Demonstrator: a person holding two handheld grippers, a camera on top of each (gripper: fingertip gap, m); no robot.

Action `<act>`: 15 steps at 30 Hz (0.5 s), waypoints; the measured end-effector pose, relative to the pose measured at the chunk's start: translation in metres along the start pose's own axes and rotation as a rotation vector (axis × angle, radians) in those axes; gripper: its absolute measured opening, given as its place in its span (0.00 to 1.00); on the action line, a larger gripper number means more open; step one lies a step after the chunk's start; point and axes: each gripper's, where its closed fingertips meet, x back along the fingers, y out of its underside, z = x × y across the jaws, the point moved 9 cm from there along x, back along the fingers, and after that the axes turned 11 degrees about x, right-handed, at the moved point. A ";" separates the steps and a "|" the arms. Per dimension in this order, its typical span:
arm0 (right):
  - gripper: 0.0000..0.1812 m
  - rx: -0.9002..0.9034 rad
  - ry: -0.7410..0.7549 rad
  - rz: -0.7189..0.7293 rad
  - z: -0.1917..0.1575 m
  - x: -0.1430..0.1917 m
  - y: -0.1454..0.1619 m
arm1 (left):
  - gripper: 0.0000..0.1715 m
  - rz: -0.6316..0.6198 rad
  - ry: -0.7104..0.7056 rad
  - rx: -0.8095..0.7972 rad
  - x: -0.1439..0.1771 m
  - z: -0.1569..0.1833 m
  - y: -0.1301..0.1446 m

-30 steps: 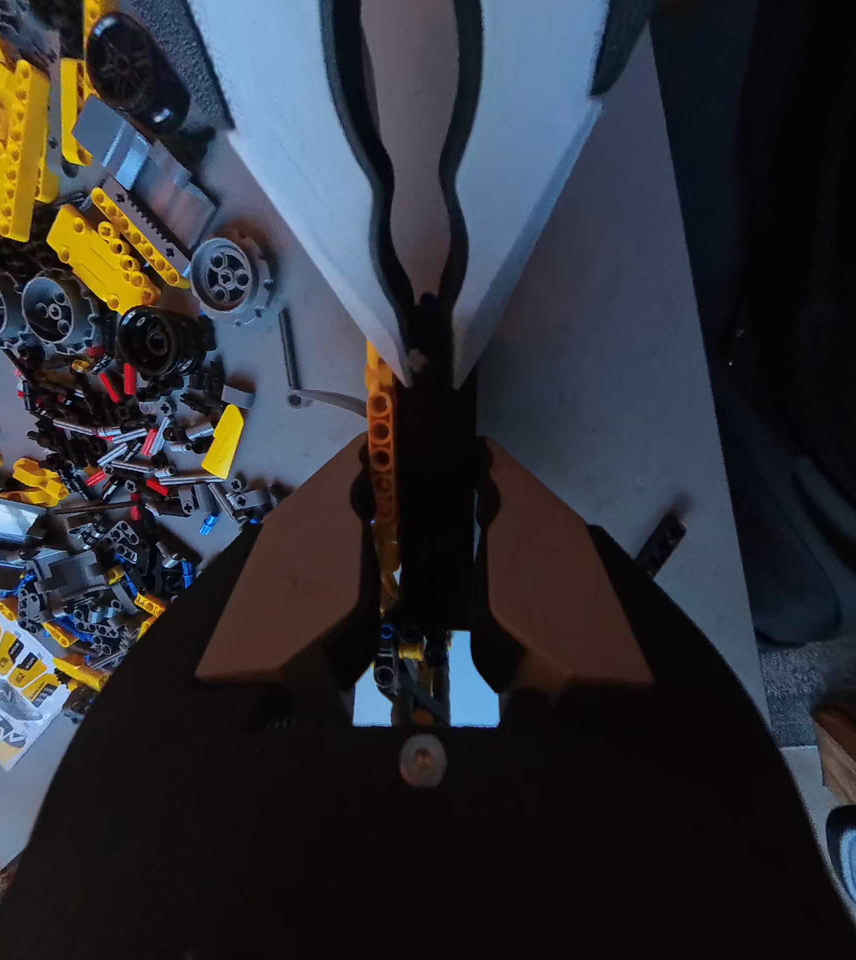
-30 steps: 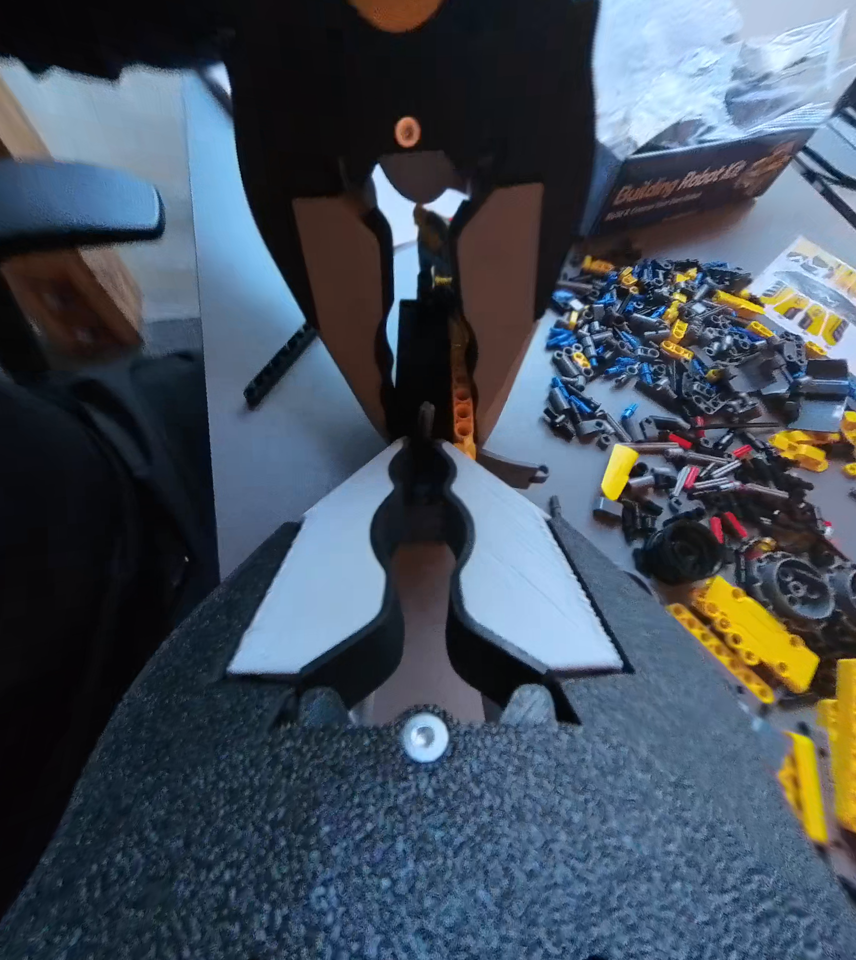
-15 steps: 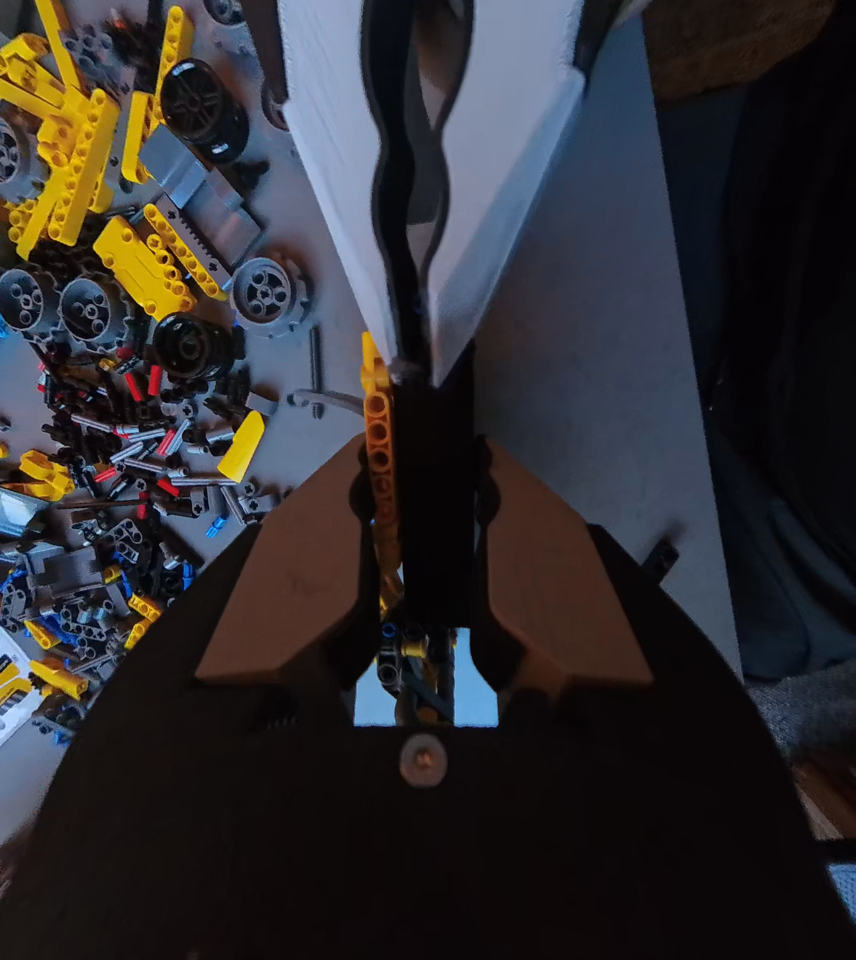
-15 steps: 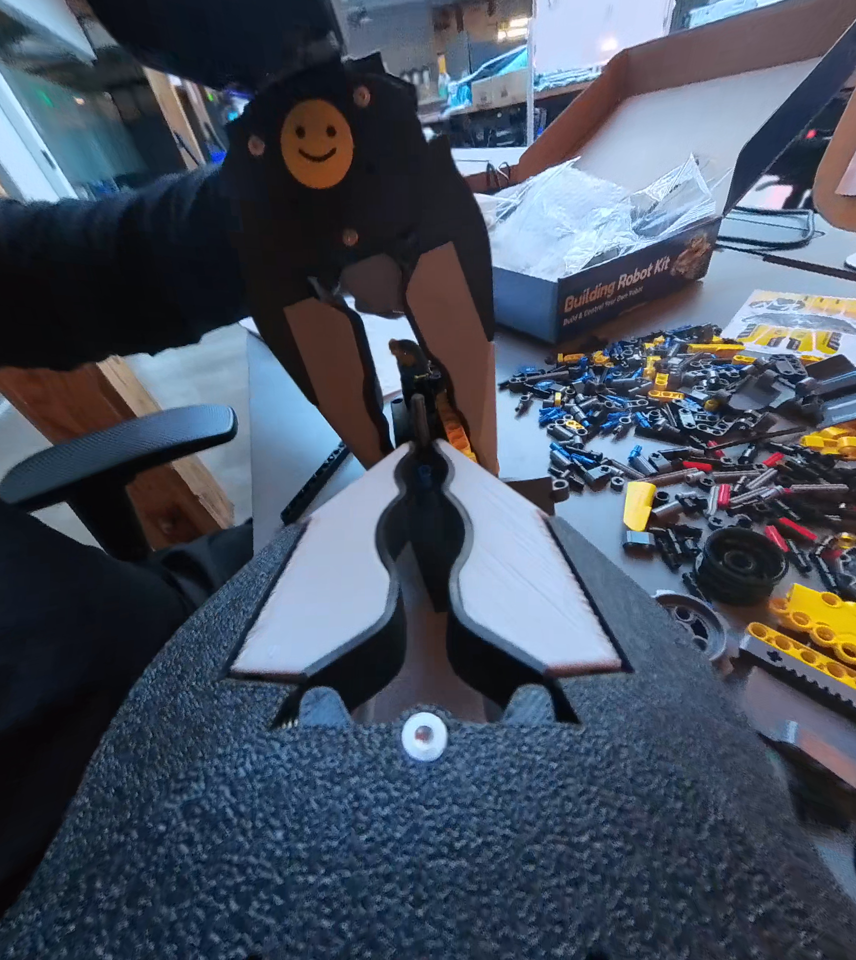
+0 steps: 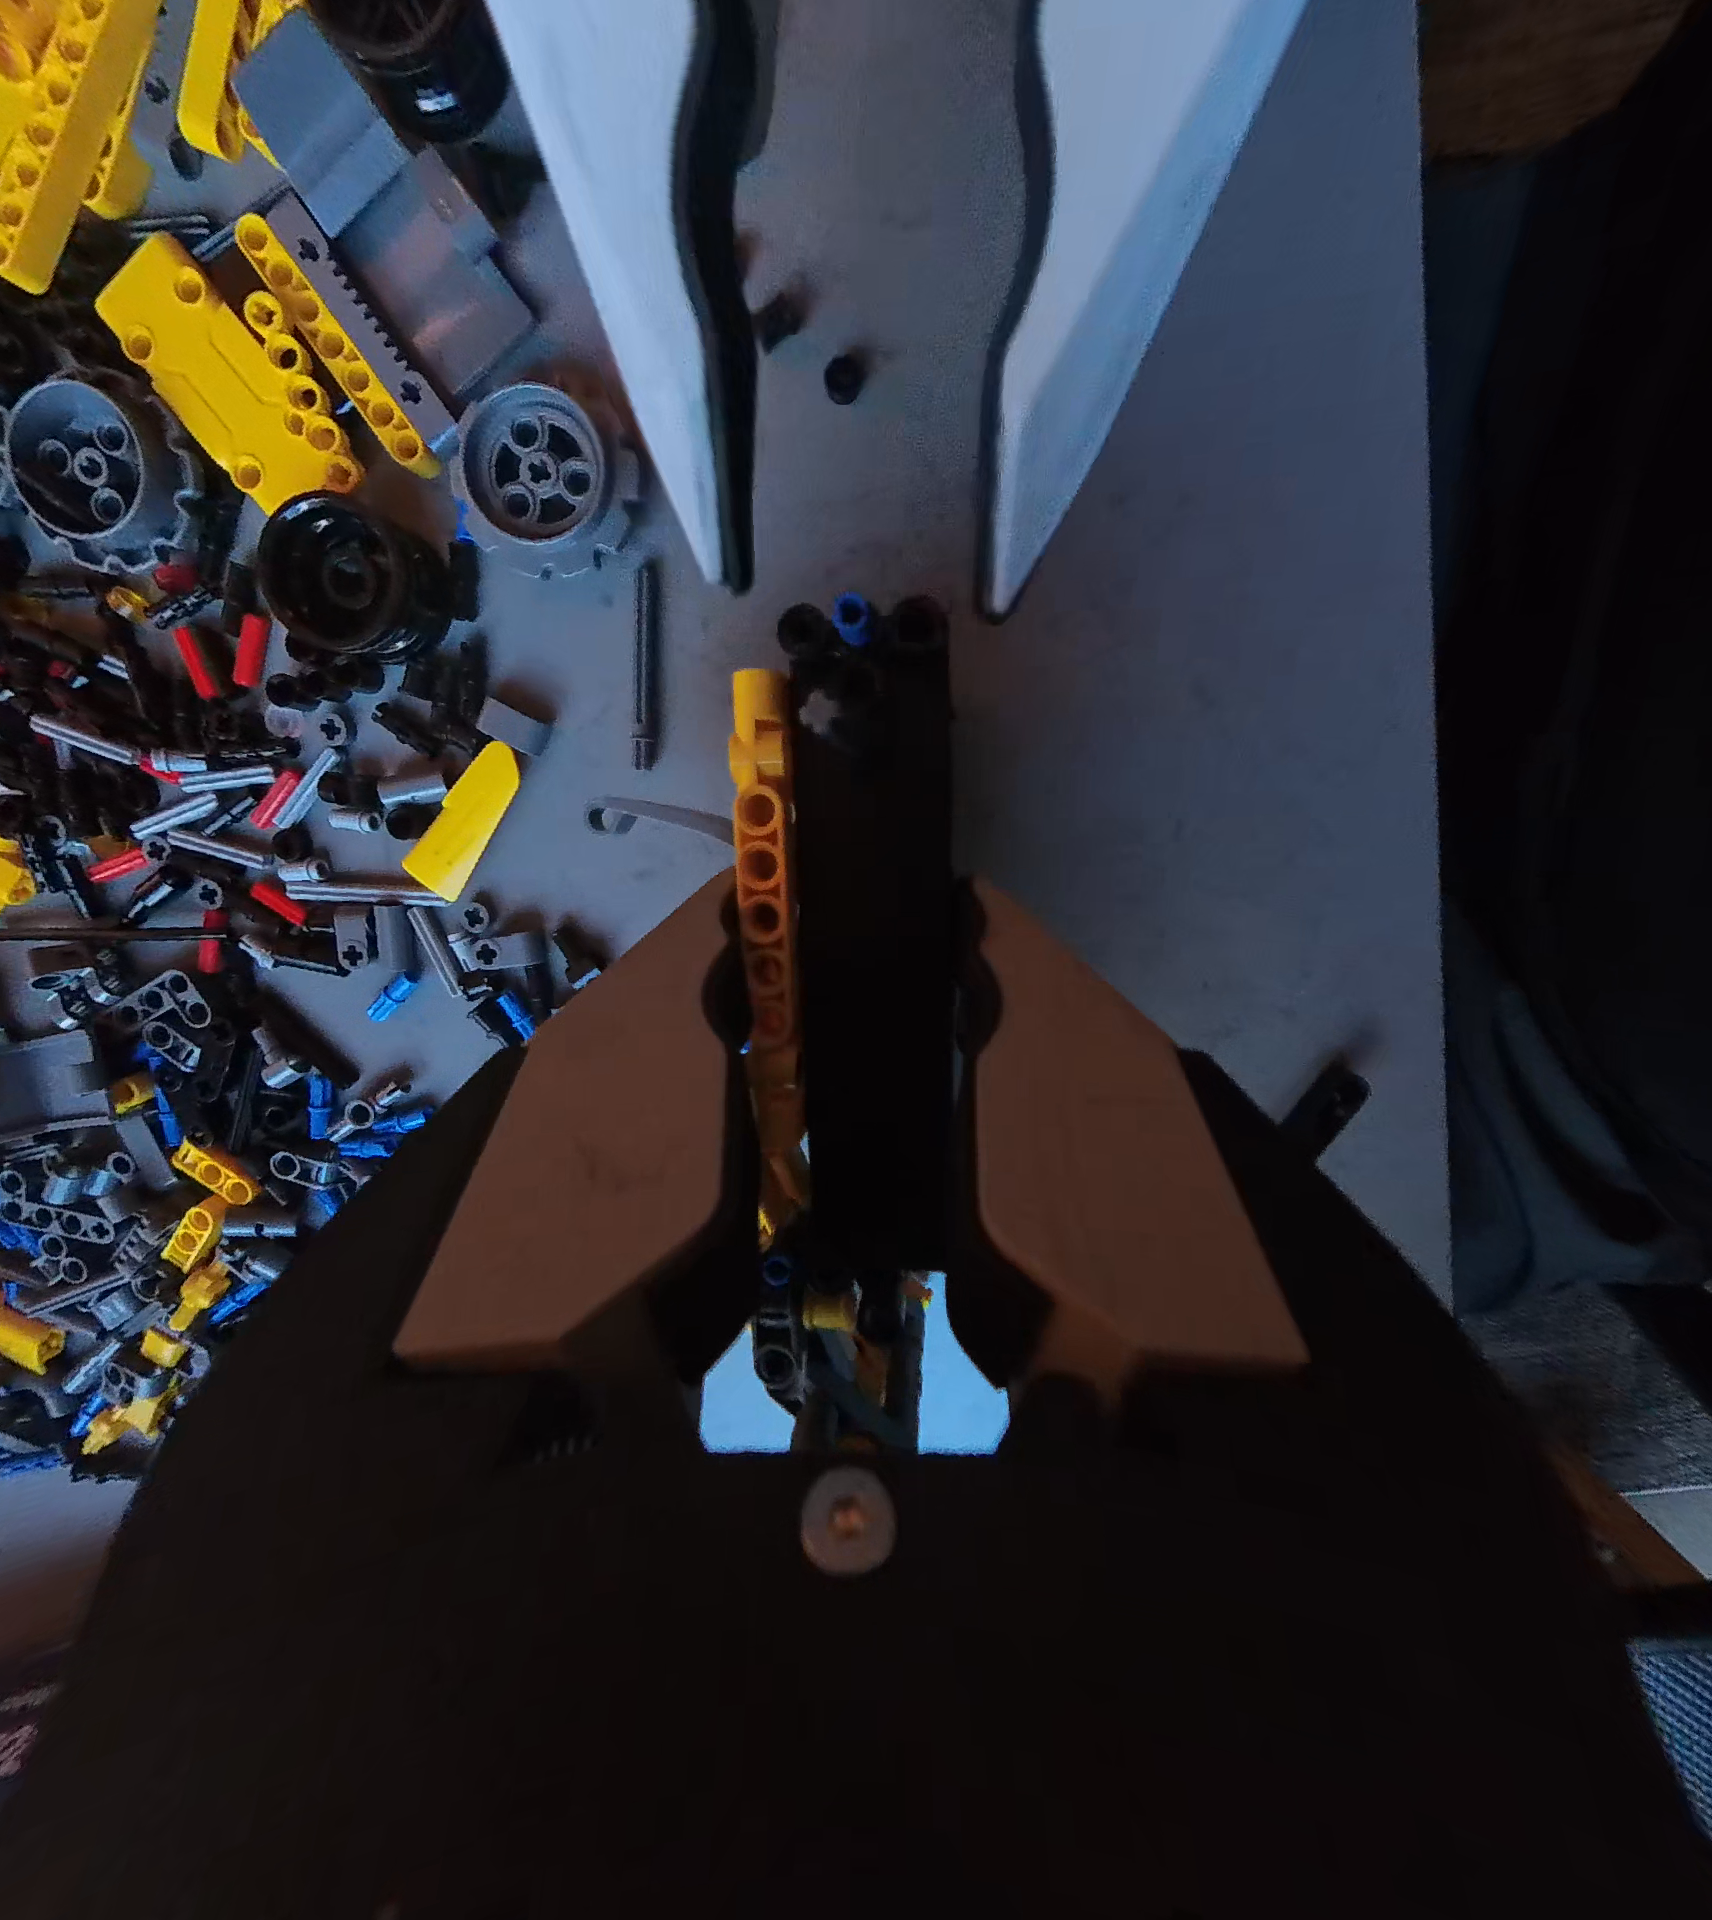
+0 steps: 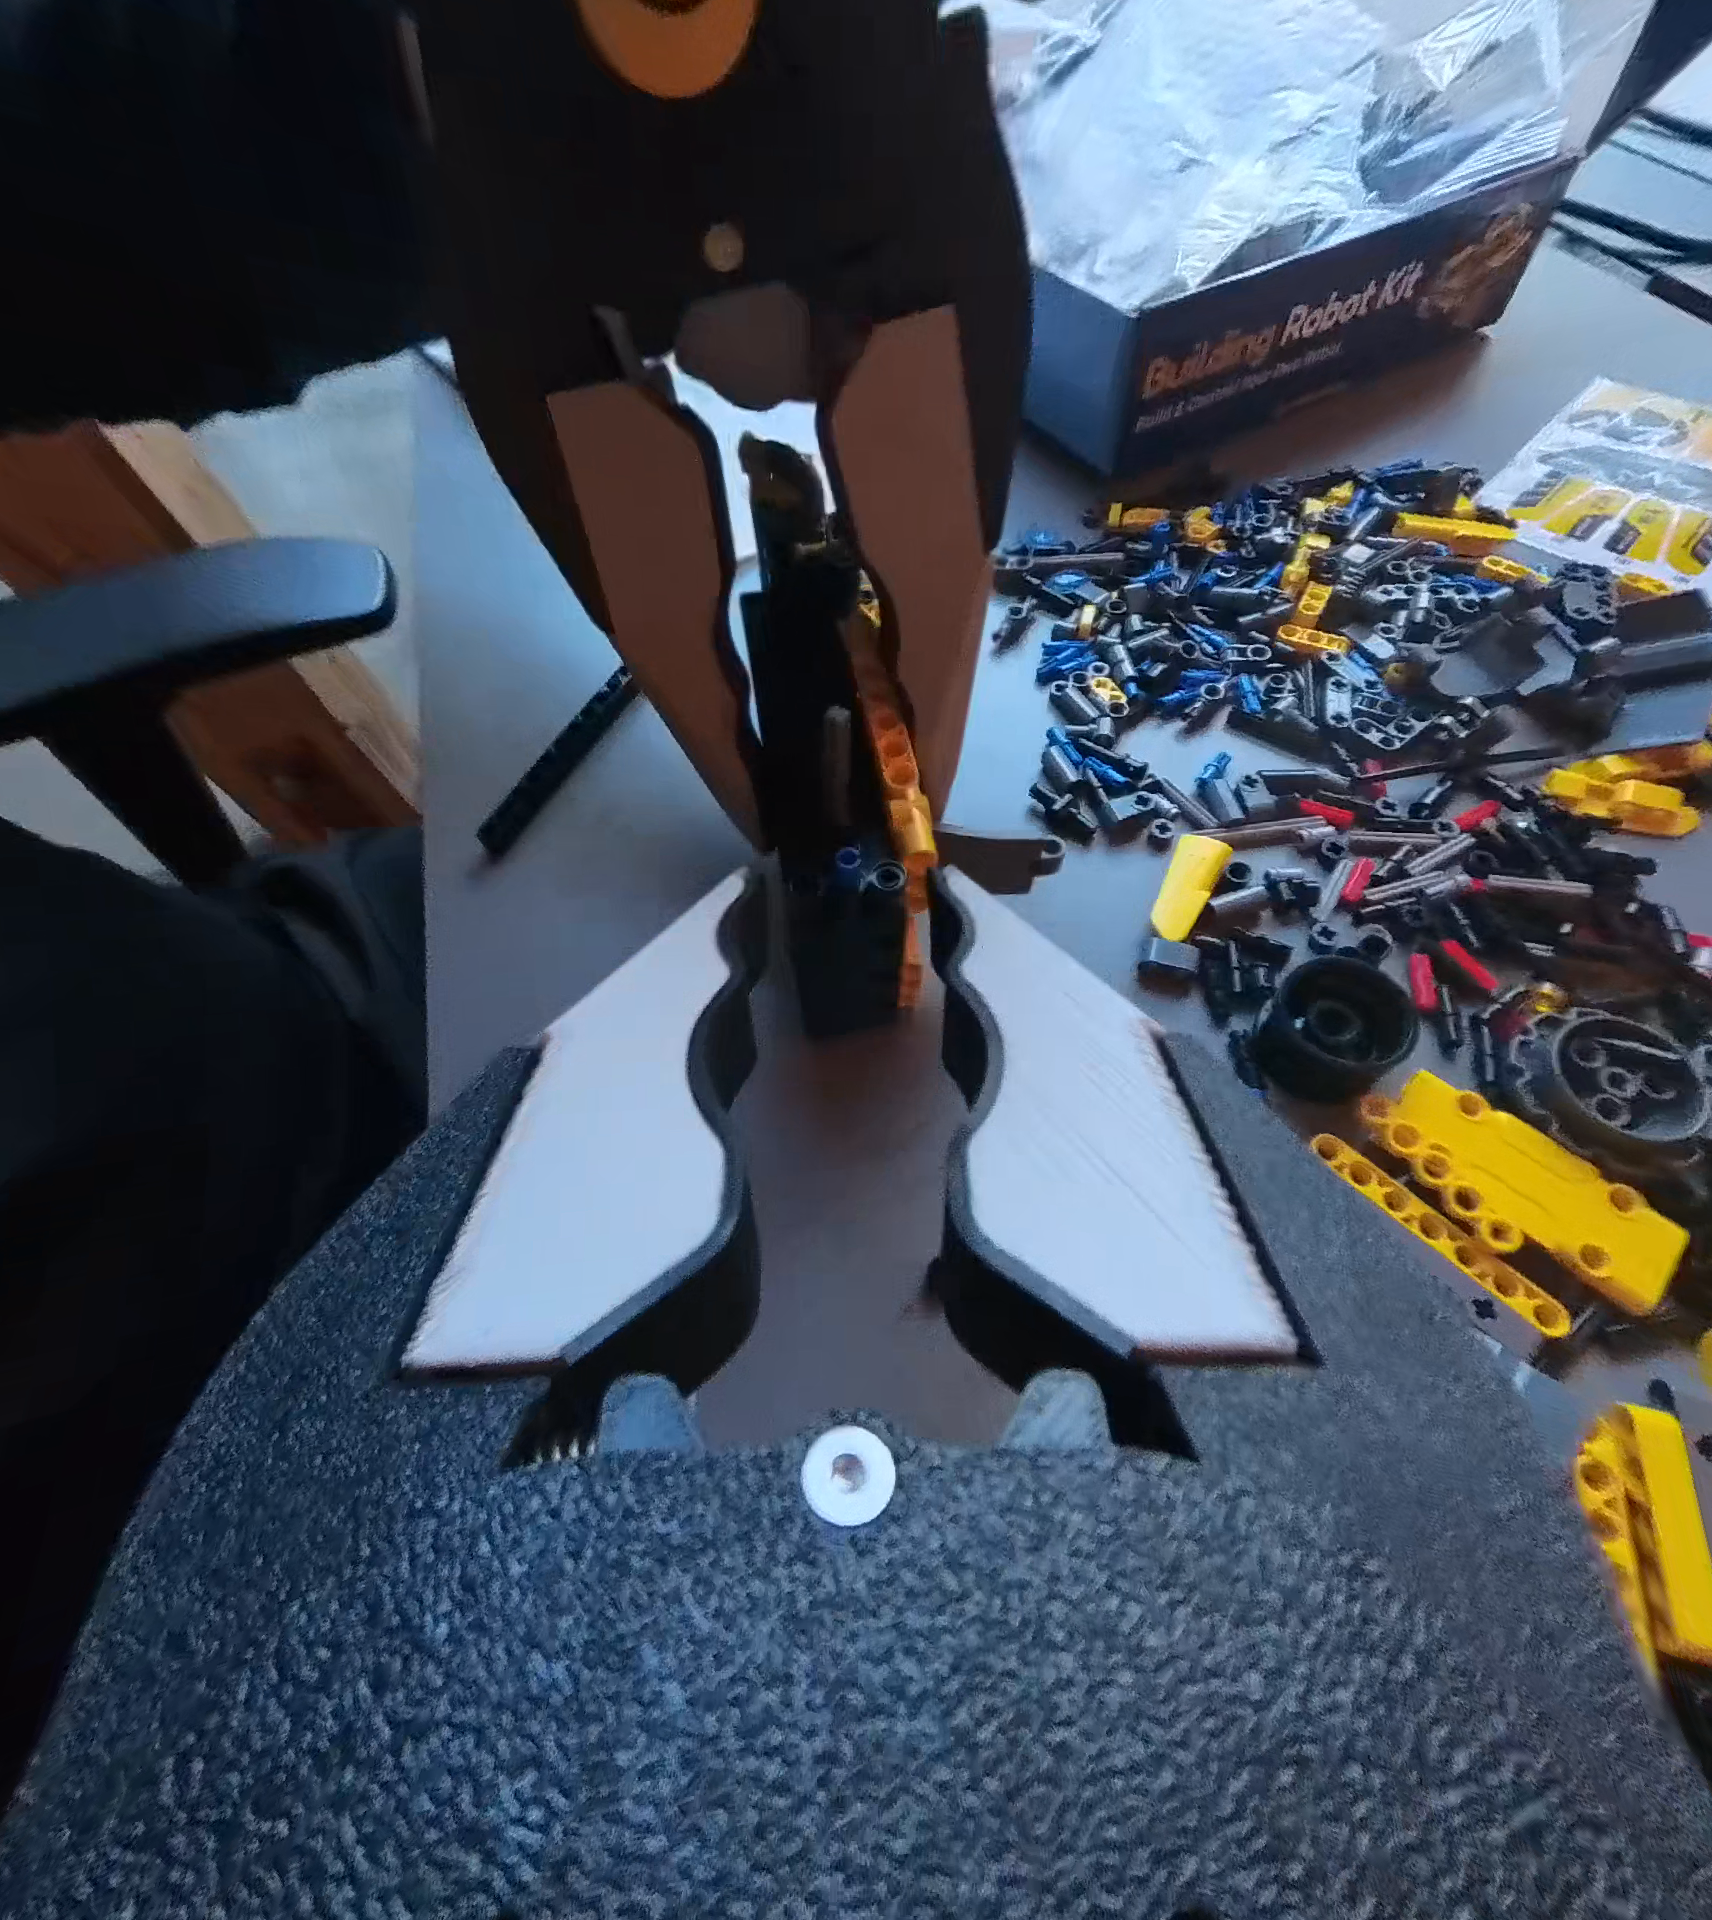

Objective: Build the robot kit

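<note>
My left gripper (image 5: 852,904), with brown fingers, is shut on a long black brick assembly (image 5: 873,769) that has an orange holed beam (image 5: 764,883) along its left side. A blue pin (image 5: 850,613) sits in the assembly's far end. My right gripper (image 6: 847,883), with white fingers, is open, and its tips flank that far end (image 6: 847,935). In the left wrist view the right gripper (image 5: 862,597) stands just beyond the assembly, jaws wide apart. In the right wrist view the left gripper (image 6: 847,821) comes down from above, holding the assembly (image 6: 810,707) tilted over the grey table.
A pile of small loose pieces (image 6: 1351,727) covers the table, with yellow beams (image 6: 1517,1195), a black tyre (image 6: 1335,1023) and a grey hub (image 5: 540,473). A dark box with plastic bags (image 6: 1299,312) and a sticker sheet (image 6: 1662,488) lie behind. A black beam (image 6: 561,769) lies by the table edge, near a chair armrest (image 6: 145,634). Spacing between my two grippers at the tips: around 6 centimetres. From the right gripper's tips to the grey hub (image 5: 540,473) is close to 8 centimetres.
My right gripper was shut at the assembly's far end and has opened wide. The left gripper keeps its hold on the assembly.
</note>
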 end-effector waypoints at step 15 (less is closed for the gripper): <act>0.03 0.242 -0.141 -0.390 0.000 -0.031 -0.029 | 0.21 -0.035 -0.137 -0.088 -0.005 0.011 -0.003</act>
